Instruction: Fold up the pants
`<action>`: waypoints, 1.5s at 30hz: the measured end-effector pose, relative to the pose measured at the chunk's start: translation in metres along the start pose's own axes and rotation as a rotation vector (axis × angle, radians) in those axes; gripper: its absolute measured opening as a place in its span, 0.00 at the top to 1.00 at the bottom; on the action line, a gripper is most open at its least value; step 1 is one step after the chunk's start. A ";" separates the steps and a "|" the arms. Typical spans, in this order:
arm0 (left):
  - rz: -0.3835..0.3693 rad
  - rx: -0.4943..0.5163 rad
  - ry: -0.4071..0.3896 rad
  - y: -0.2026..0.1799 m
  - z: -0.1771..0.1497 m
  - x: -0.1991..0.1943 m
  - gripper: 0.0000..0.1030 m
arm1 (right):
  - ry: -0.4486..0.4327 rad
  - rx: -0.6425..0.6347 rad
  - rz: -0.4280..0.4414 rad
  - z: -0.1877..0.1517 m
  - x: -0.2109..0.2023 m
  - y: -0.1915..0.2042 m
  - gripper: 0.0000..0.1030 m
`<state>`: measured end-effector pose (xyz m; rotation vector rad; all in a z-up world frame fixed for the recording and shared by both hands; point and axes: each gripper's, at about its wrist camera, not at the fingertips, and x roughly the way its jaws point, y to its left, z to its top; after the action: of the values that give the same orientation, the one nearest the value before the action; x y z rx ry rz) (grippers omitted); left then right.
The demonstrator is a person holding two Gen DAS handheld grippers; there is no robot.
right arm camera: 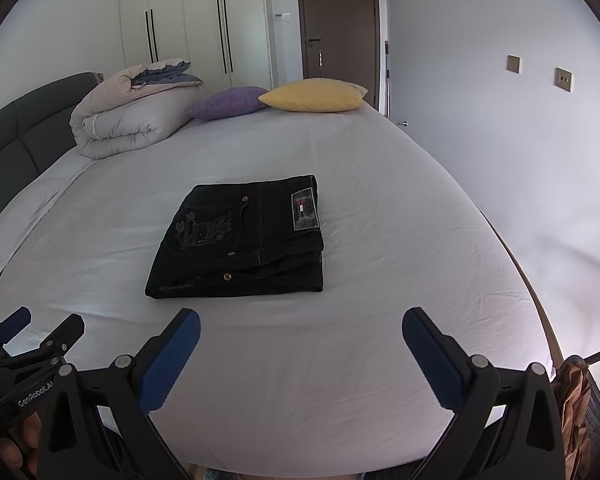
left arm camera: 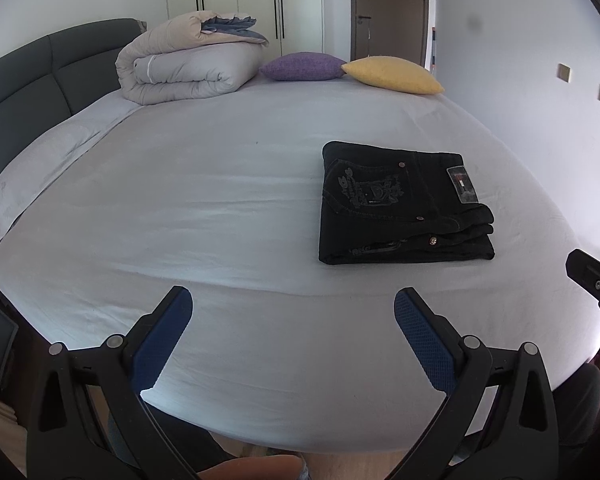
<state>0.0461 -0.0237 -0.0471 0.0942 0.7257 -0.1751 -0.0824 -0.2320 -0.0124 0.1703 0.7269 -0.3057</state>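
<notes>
Black jeans (left arm camera: 400, 204) lie folded into a compact rectangle on the white bed sheet (left arm camera: 220, 200), with a back pocket and a waistband patch facing up. They also show in the right wrist view (right arm camera: 244, 240). My left gripper (left arm camera: 292, 308) is open and empty, held above the near edge of the bed, left of the jeans. My right gripper (right arm camera: 300, 328) is open and empty, just short of the jeans' near edge. The left gripper shows at the lower left of the right wrist view (right arm camera: 44, 328). The right gripper body shows at the right edge of the left wrist view (left arm camera: 596, 280).
A rolled grey duvet (left arm camera: 192, 64) lies at the head of the bed by the dark headboard (left arm camera: 28, 76). A purple cushion (left arm camera: 300, 66) and a yellow cushion (left arm camera: 392, 74) lie at the far edge. A white wall (right arm camera: 500, 140) runs along the right side.
</notes>
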 end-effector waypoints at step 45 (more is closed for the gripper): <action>-0.007 -0.007 0.015 -0.004 -0.004 0.007 0.00 | 0.012 -0.006 0.003 -0.006 0.006 0.007 0.00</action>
<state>0.0478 -0.0278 -0.0550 0.0858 0.7412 -0.1787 -0.0801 -0.2255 -0.0205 0.1674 0.7393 -0.2997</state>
